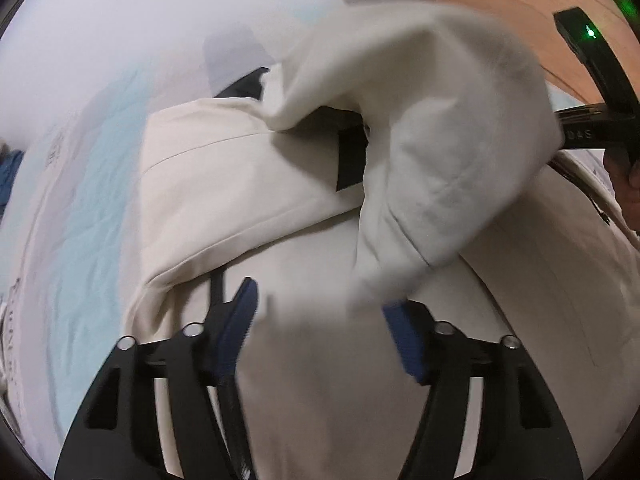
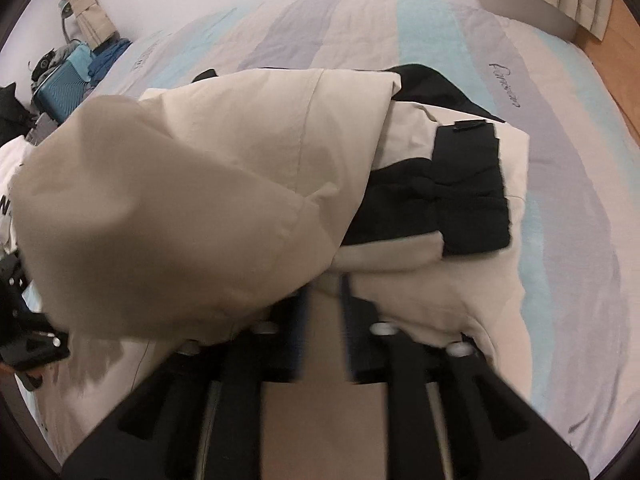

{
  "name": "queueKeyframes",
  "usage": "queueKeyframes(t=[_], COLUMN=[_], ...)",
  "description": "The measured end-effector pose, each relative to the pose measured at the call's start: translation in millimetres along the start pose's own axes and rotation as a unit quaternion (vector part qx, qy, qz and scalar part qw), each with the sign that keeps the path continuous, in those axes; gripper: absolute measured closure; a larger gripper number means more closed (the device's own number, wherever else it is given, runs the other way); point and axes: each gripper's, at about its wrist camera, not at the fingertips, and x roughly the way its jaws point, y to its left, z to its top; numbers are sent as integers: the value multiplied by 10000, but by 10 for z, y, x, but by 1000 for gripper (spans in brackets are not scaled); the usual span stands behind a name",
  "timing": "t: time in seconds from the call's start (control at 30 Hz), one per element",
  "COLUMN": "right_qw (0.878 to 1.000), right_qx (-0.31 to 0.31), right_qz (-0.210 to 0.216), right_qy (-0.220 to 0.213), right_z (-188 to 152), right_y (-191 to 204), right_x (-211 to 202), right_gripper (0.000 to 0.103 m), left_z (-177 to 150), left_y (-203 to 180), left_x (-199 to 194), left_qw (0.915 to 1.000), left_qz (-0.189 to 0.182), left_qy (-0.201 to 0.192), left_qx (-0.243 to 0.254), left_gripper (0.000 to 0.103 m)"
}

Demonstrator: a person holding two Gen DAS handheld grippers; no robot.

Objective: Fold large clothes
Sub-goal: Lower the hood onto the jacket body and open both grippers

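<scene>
Right now the cream jacket (image 2: 248, 148) with black pocket panels (image 2: 472, 188) lies bunched on the striped bedspread (image 2: 560, 128), a loose flap (image 1: 440, 128) blurred in mid-air between my two tools. My left gripper (image 1: 316, 312) stands spread with nothing between its pads, the flap hanging just beside its right finger. My right gripper (image 2: 324, 304) is narrowly parted over cream cloth; I cannot tell whether it pinches any. The risk I judge: the unheld flap lands crooked or slides off the stack, undoing the fold, and puffy fabric may spring back open.
</scene>
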Motion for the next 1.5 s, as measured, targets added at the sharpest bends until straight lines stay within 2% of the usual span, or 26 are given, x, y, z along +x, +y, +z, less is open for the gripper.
queueKeyframes(t=[0.03,0.1,0.23,0.3,0.37,0.5,0.57,0.67,0.73,0.8,0.87,0.93,1.03,1.27,1.5], right_qw=[10000,10000,9996,9983,9961,9935,9920,9917,9925,9928,9933,9935,9937,9949,9946], right_qx=[2,-35,47,-57,-181,-419,-509,-532,-549,-608,-639,-647,-678,-566,-796], right_qz=[29,11,259,420,587,694,871,971,968,978,934,929,894,794,609], right_qy=[13,66,-136,-391,-637,-799,-764,-651,-505,-344,-241,-104,58,255,253], right_z=[-36,-103,-49,62,173,327,354,344,297,239,186,124,56,25,-10], right_y=[-11,-25,-76,-49,6,169,248,293,306,335,345,345,356,332,389], right_x=[-39,-137,-462,-623,-706,-580,-464,-287,-172,-63,14,113,231,472,613], right_gripper=[64,64,64,61,44,42,42,42,42,42,42,42,41,40,40], left_z=[-31,-109,-35,232,462,975,1100,1227,1186,1074,905,763,635,600,553], left_y=[8,68,35,-86,-170,-214,-249,-275,-294,-365,-472,-524,-547,-549,-613], left_x=[-44,-189,-606,-971,-1172,-1175,-1092,-753,-506,-317,-63,107,280,554,652], left_qw=[10000,9999,9999,9993,9976,9912,9885,9848,9824,9815,9810,9802,9812,9828,9817], left_qz=[-20,-30,-79,-102,-234,-497,-667,-1289,-1573,-1617,-1596,-1642,-1645,-1747,-1742], left_qy=[62,91,-97,-348,-641,-1224,-1344,-1129,-954,-859,-564,-309,-62,130,200], left_qx=[14,42,78,115,152,127,186,265,311,560,945,1061,1011,587,750], left_gripper=[35,35,22,15,12,10,10,11,18,18,18,18,17,15,15])
